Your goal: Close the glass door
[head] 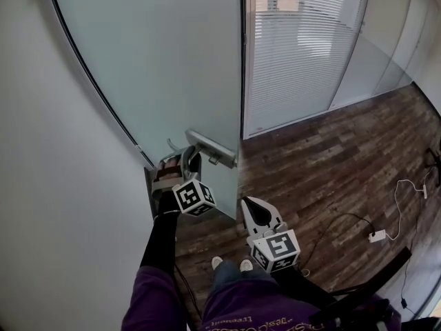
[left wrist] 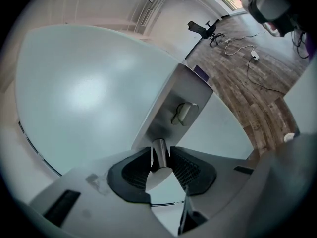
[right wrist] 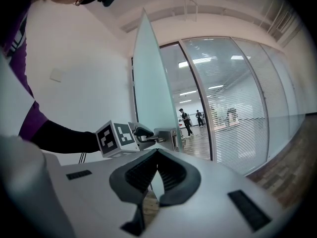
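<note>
Wood floor [head: 331,164] beside frosted glass door [head: 158,61], steel lever handle [head: 210,148]

My left white two-jaw gripper [head: 187,158] is reached forward, tipped slightly down, jaws clamped on the silver metal door handle [left wrist: 159,153]. Left arm in its black sleeve [head: 160,238] is stretched out. My right white gripper [head: 252,209] is low, near level, jaws together, nothing between them.

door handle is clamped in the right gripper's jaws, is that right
No. The left gripper, not the right, is clamped on the door handle; the left gripper view shows it between the jaws.
</note>
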Motion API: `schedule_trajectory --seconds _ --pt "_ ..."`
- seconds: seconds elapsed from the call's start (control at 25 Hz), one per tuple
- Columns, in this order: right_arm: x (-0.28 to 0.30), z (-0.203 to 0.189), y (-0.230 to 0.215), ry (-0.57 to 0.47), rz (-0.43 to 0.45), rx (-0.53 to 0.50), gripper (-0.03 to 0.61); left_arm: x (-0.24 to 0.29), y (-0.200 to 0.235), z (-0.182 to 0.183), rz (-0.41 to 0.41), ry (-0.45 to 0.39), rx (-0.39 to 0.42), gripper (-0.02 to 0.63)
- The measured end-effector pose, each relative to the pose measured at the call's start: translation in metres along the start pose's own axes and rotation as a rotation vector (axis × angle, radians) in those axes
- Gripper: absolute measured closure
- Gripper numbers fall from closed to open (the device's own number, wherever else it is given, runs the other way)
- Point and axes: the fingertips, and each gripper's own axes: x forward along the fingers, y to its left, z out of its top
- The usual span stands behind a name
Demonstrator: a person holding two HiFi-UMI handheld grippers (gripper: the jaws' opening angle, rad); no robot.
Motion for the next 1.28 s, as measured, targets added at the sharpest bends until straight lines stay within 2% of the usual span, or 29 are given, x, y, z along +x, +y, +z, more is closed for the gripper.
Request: schedule_trajectory --seconds 0.36,0.52,0.68,0.76,1.12,1.28 --pt "0.031 0.015 -0.026 -0.017 -0.062 0.018 0.581 0.033 0.006 0.026 -0.041 -0.027 0.029 0.508" --pt "0.05 0.022 -0.038 -0.023 -0.087 0.019 0.581 0.046 0.004 0.038 -0.089 -0.101 0.029 0.508" --pt "0.079 0.026 -0.047 -0.018 -0.1 0.019 0.581 0.066 0.009 0.044 -0.103 -0.154 0.095 0.508" --pt "0.085 0.026 -0.046 -0.018 -0.105 0.016 0.581 0.067 0.007 0.047 -0.109 -0.179 0.103 0.508" --pt "0.119 0.026 -0.056 -0.025 -0.145 0.008 0.581 0.084 0.006 0.054 -0.082 -0.299 0.198 0.508" --pt "0.13 0.024 -0.062 -0.035 -0.182 0.005 0.581 0.09 0.006 0.055 -0.078 -0.374 0.188 0.508"
